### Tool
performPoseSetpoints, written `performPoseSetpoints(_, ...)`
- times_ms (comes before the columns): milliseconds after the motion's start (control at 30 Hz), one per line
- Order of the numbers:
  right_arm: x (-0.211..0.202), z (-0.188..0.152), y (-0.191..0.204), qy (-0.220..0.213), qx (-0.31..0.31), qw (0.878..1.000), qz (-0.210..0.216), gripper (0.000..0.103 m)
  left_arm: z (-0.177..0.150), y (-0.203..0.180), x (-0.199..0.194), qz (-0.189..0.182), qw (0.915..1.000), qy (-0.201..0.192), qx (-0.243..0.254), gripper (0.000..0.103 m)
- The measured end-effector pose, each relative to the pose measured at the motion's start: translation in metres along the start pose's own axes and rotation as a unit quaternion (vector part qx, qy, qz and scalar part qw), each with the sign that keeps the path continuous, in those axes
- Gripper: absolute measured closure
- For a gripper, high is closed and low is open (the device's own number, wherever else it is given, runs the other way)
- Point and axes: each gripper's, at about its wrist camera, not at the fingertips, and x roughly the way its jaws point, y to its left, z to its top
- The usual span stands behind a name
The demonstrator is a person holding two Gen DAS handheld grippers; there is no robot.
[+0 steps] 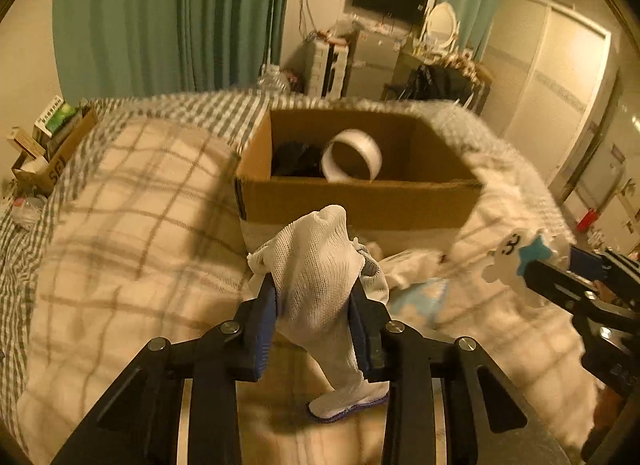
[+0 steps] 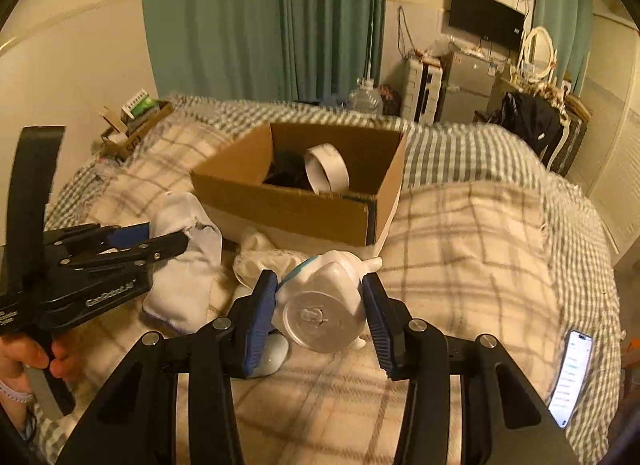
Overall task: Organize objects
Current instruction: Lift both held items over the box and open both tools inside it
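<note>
Bed w/ checked blanket carries all. Cardboard box sits open mid-bed; inside, a white tape roll next to smth dark. Left tongs pinch a white knit glove above the blanket, just short of the box's near wall. Right tongs pinch a white toy figure w/ blue trim, near the box too. Phone lies at the blanket's right edge, screen lit.
</note>
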Motion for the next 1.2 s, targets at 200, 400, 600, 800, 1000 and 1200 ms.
performPoseSetpoints(200, -0.046, 0.022, 0.014, -0.038, -0.025, 0.999, -0.017, 0.060, 0.024, -0.014, -0.059, -0.002, 0.9983, -0.054, 0.022, 0.070)
performPoseSetpoints(400, -0.068, 0.068, 0.021, -0.062, -0.053, 0.996, -0.030, 0.060, 0.067, -0.023, -0.092, 0.008, 0.9944, -0.096, 0.044, 0.070)
performPoseSetpoints(600, -0.055, 0.130, 0.012, -0.066, -0.058, 0.996, -0.024, 0.060, 0.118, -0.029, -0.084, 0.013, 0.9923, -0.112, 0.052, 0.070)
performPoseSetpoints(800, -0.006, 0.187, -0.006, -0.047, -0.055, 0.997, -0.025, 0.060, 0.161, -0.029, -0.040, 0.020, 0.9907, -0.112, 0.074, 0.070)
performPoseSetpoints(1000, 0.082, 0.182, -0.018, 0.010, -0.050, 0.999, -0.009, 0.060, 0.164, -0.010, 0.036, 0.000, 0.9977, -0.051, 0.044, 0.070)
performPoseSetpoints(1200, 0.142, 0.153, -0.024, 0.052, -0.053, 0.997, 0.000, 0.060, 0.147, -0.005, 0.090, 0.009, 0.9982, -0.010, 0.058, 0.070)
